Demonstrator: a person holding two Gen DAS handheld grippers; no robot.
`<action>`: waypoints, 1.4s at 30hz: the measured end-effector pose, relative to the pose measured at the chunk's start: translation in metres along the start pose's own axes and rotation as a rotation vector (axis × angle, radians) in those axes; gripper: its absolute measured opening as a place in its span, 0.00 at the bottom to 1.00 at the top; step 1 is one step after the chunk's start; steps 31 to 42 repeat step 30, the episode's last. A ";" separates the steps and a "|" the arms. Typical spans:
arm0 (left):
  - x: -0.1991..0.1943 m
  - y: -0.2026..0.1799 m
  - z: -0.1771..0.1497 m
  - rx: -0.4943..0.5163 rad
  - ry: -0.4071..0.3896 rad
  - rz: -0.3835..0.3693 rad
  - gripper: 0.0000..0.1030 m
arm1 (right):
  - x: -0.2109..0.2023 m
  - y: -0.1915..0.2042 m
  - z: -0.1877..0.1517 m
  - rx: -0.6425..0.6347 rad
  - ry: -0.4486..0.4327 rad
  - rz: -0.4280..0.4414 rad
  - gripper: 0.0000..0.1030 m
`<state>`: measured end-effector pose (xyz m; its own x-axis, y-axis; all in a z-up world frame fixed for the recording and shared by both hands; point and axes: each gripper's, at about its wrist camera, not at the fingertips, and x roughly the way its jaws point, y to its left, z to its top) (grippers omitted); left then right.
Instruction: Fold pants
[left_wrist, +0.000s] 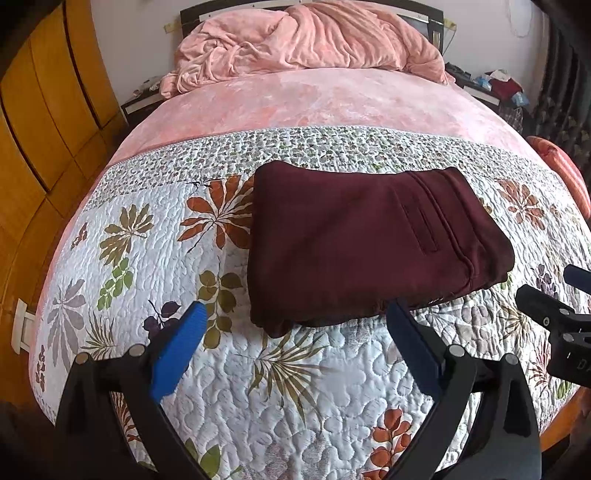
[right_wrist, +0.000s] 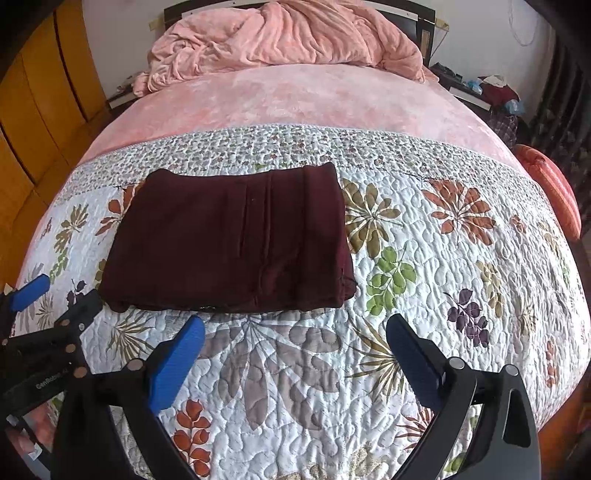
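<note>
While pants (left_wrist: 369, 240) lie folded, both tongs (left_wrist: 295, 314) (right_wrist: 295, 325) hover agape, seemingly clear.

Right gripper (left_wrist: 569, 295) cut off by left view's right edge, finger spread unclear | left gripper (right_wrist: 48, 295) cut off by right view's left edge | nightstand clutter (left_wrist: 498, 86) too small to identify | pants (right_wrist: 229, 240) inner folded layers hidden

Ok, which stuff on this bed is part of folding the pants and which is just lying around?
Part of the job:
maroon pants, folded
left gripper, open
right gripper, open

Just lying about:
crumpled pink blanket
floral quilt
nightstand clutter
</note>
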<state>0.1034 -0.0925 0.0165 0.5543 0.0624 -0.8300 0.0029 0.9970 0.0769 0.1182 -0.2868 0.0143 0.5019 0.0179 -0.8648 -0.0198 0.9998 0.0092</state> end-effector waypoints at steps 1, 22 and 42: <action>0.001 0.000 0.000 -0.001 0.002 0.001 0.94 | 0.000 -0.001 0.000 0.002 0.000 0.000 0.96; 0.001 0.002 0.000 -0.014 -0.002 0.008 0.94 | 0.000 -0.003 0.002 -0.004 -0.012 -0.031 0.96; 0.002 0.004 0.000 -0.030 0.015 -0.002 0.94 | 0.001 -0.005 0.001 -0.004 -0.017 -0.039 0.96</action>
